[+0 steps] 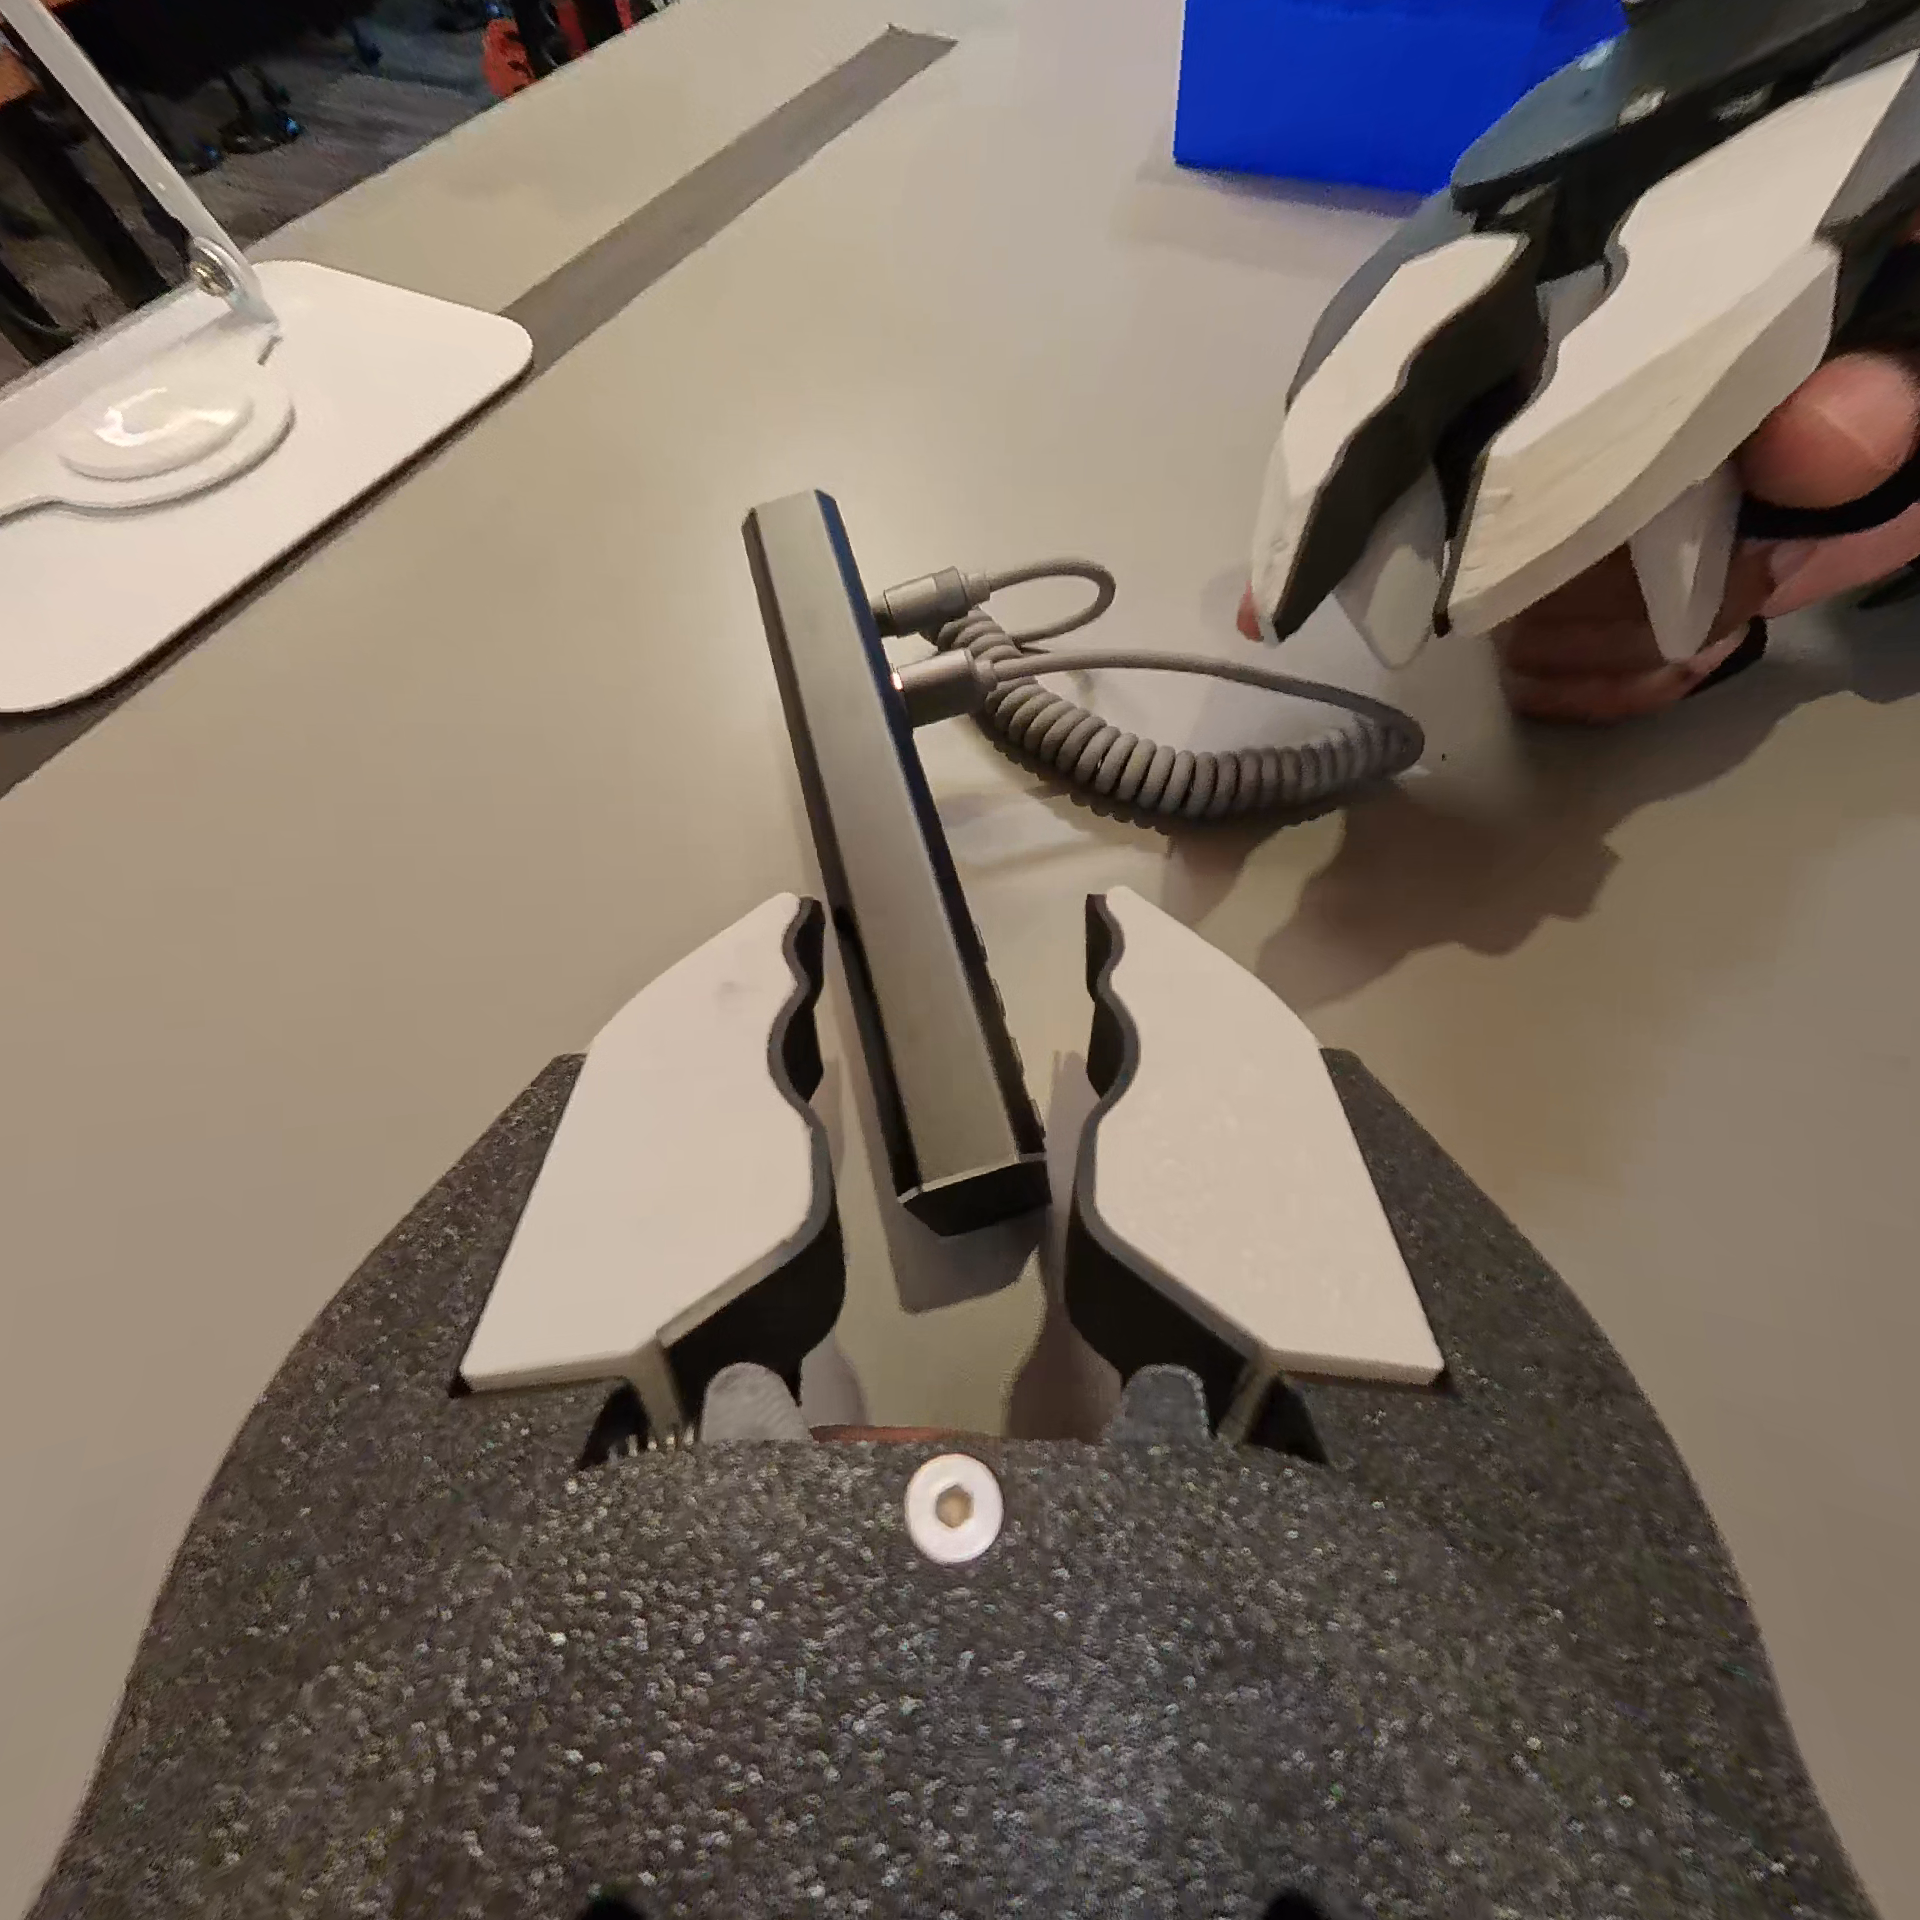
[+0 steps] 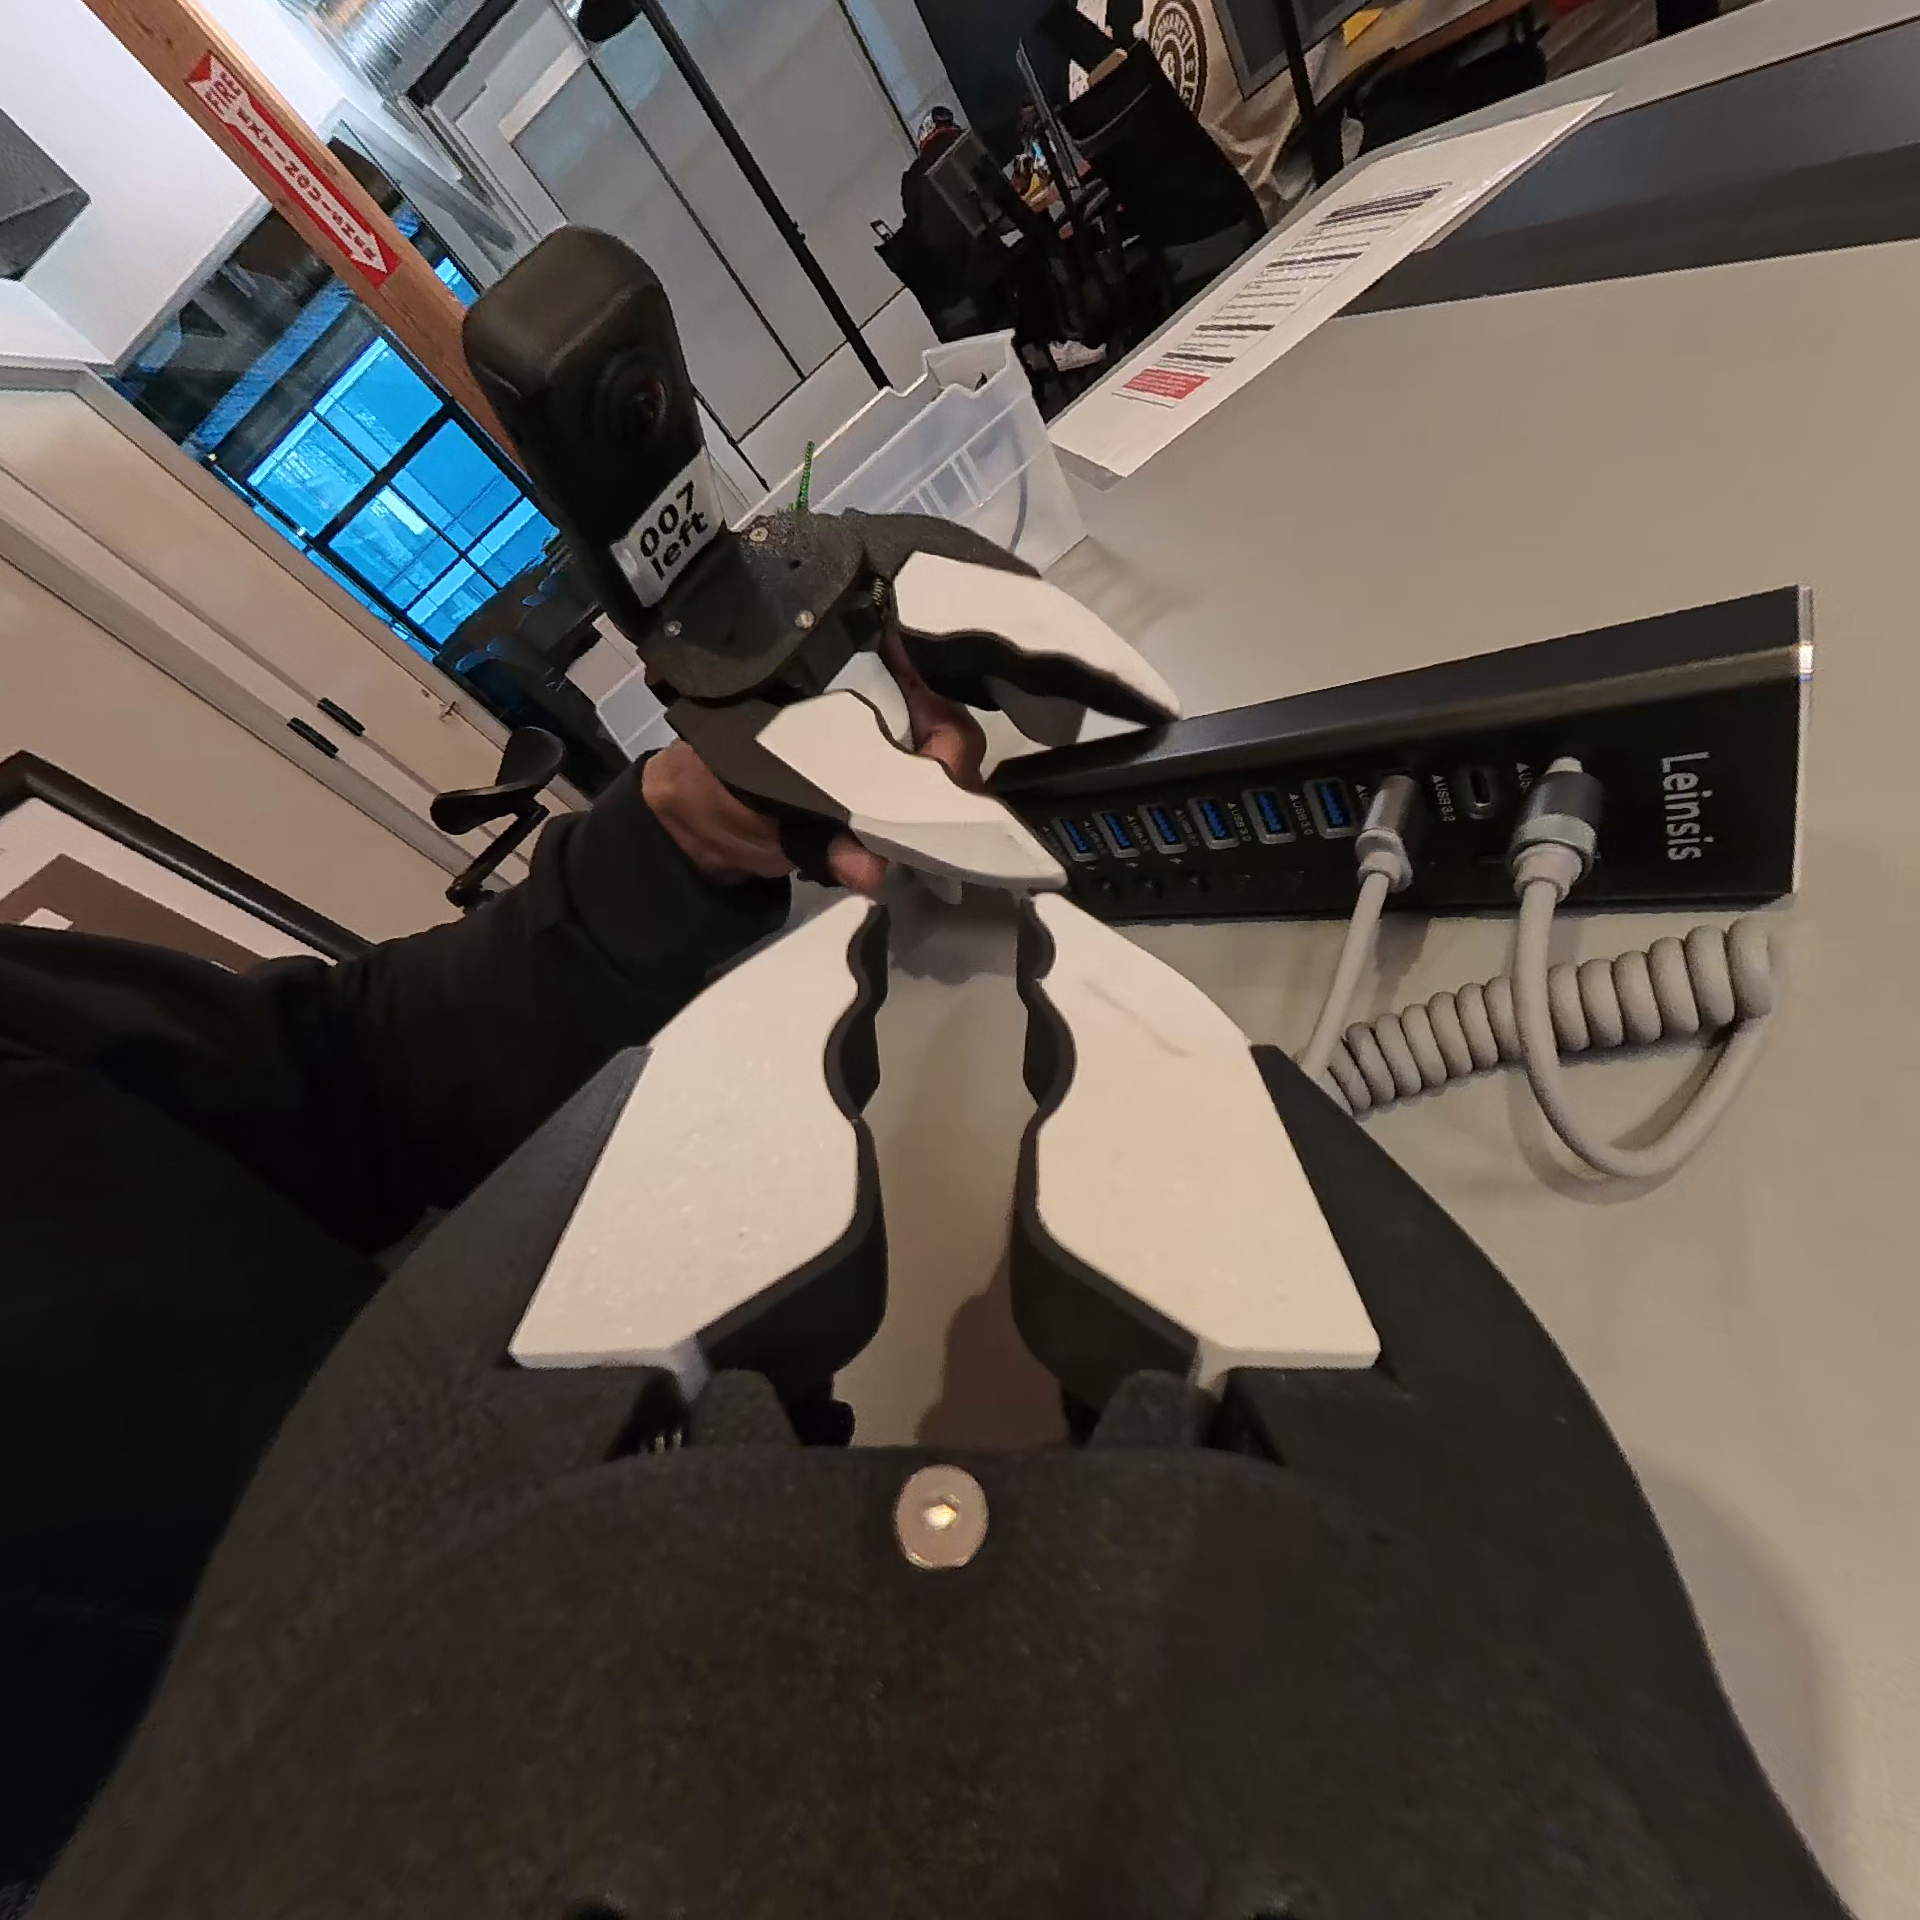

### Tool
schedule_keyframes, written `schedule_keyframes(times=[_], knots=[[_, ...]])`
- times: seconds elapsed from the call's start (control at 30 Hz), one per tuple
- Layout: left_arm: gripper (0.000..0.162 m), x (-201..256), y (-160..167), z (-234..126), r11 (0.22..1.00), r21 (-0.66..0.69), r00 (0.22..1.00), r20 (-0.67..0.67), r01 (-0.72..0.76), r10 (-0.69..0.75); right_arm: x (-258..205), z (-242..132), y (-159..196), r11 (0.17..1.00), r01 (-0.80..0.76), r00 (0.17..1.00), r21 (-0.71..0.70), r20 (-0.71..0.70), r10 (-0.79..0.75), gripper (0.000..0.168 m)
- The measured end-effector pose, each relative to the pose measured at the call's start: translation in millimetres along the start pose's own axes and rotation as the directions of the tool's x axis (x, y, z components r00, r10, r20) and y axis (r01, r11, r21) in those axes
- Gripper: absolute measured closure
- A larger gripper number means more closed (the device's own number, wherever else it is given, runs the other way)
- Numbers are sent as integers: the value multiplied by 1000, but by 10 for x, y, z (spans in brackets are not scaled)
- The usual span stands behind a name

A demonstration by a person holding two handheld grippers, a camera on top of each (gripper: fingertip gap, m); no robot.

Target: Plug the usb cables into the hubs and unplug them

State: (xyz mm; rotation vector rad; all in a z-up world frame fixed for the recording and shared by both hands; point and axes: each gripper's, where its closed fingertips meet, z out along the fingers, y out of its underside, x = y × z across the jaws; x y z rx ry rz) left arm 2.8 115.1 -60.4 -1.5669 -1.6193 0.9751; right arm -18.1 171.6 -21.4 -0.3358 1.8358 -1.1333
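Note:
A long black USB hub (image 1: 883, 862) stands on its edge on the grey table. A grey coiled cable (image 1: 1195, 769) has both its plugs (image 1: 930, 644) pushed into ports near the hub's far end. My left gripper (image 1: 951, 909) is open and straddles the hub's near end, with a gap on the right side. My right gripper (image 2: 951, 914) is open and empty. It hovers near the table, apart from the cable (image 2: 1538, 1008) and the hub (image 2: 1455, 727), and shows at the upper right of the left wrist view (image 1: 1361, 623). The left gripper (image 2: 1117, 790) shows around the hub's end.
A white monitor stand base (image 1: 208, 499) sits at the far left and a blue box (image 1: 1371, 83) at the back. A dark strip (image 1: 727, 166) runs along the table. A printed sheet (image 2: 1330, 260) and a clear plastic bin (image 2: 966, 447) lie beyond the hub.

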Motion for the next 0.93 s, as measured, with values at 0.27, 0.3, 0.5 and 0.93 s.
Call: schedule_keyframes(times=[0.27,0.3,0.5,0.93], knots=[[103,-268,-393,-831,980,166,974,175,114,-143,28,-194,-5,1000,-11,1000,10,-13,11,142],[103,-357,-404,-1036,974,168,960,210,150,-184,45,-238,-23,1000,-25,1000,14,-12,25,142],[101,-973,-153,-2591,931,150,778,514,333,-362,270,-637,-95,999,-21,995,24,-94,23,143],[103,-1314,1313,-3622,767,-198,682,623,611,-382,588,-1053,-8,1000,-9,980,-25,-198,4,144]])
